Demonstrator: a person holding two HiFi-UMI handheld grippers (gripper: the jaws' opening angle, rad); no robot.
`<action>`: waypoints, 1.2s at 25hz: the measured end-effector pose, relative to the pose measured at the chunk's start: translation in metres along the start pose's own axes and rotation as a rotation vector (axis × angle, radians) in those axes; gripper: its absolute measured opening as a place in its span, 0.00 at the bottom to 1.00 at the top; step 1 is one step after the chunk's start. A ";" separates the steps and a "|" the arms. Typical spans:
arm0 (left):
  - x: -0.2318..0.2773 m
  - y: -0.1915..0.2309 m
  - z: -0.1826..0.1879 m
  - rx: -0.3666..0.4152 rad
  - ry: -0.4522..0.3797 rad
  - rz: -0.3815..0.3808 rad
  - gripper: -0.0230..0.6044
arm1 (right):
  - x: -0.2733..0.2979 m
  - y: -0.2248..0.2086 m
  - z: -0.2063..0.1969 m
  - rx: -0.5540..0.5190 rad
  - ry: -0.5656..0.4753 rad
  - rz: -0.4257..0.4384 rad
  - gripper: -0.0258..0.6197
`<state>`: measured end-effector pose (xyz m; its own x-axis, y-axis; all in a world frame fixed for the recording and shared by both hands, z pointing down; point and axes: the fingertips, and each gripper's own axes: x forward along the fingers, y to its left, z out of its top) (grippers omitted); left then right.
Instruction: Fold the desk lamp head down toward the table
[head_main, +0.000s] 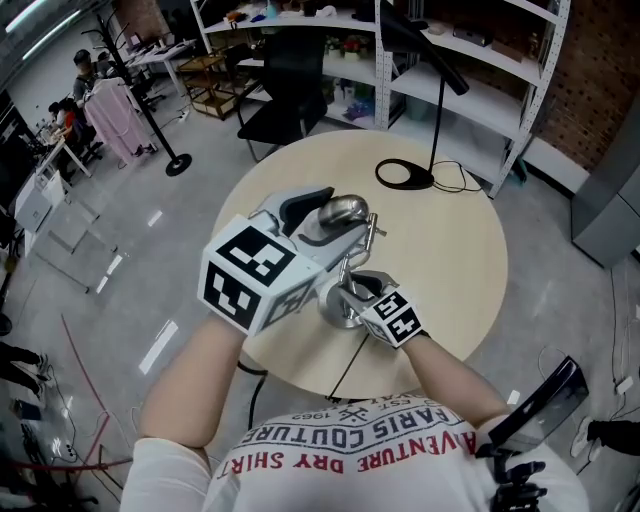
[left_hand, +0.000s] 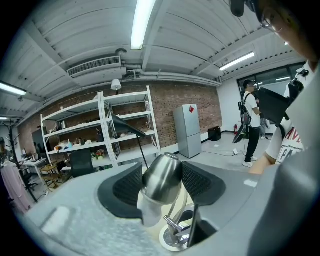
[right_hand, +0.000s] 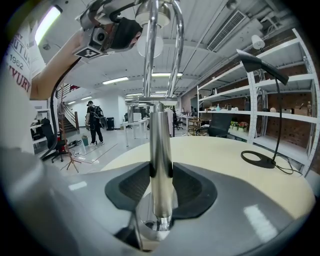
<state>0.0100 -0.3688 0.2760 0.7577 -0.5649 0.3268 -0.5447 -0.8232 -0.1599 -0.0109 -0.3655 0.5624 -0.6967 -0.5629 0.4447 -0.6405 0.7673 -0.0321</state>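
A chrome desk lamp stands near the front edge of the round table (head_main: 450, 260). Its dome-shaped head (head_main: 345, 212) (left_hand: 162, 177) lies between the pads of my left gripper (head_main: 330, 205) (left_hand: 161, 182), which touch it on both sides. The head's white inner end points down and toward the camera in the left gripper view. My right gripper (head_main: 352, 290) (right_hand: 161, 187) is shut on the upright chrome post (right_hand: 161, 165), just above the round base (head_main: 340, 312) (left_hand: 175, 237). In the right gripper view, two thin curved rods rise from the post to the lamp head (right_hand: 150, 42) overhead.
A black desk lamp with a ring base (head_main: 405, 175) (right_hand: 260, 160) and a cable stands at the table's far side. A black office chair (head_main: 285, 90) and white shelving (head_main: 480, 80) lie beyond the table. People stand farther off in the room.
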 end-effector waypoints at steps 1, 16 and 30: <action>0.000 0.000 0.000 -0.002 0.000 -0.003 0.44 | 0.000 0.000 0.001 -0.002 -0.001 0.001 0.25; -0.015 0.018 -0.009 -0.104 -0.031 -0.022 0.43 | -0.003 0.000 -0.001 -0.036 0.018 0.002 0.25; -0.033 0.061 -0.045 -0.233 -0.081 0.029 0.40 | -0.004 -0.010 -0.005 -0.038 0.020 0.015 0.25</action>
<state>-0.0642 -0.3975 0.2971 0.7620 -0.5984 0.2477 -0.6276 -0.7767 0.0543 -0.0002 -0.3696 0.5656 -0.6990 -0.5453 0.4626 -0.6172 0.7868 -0.0051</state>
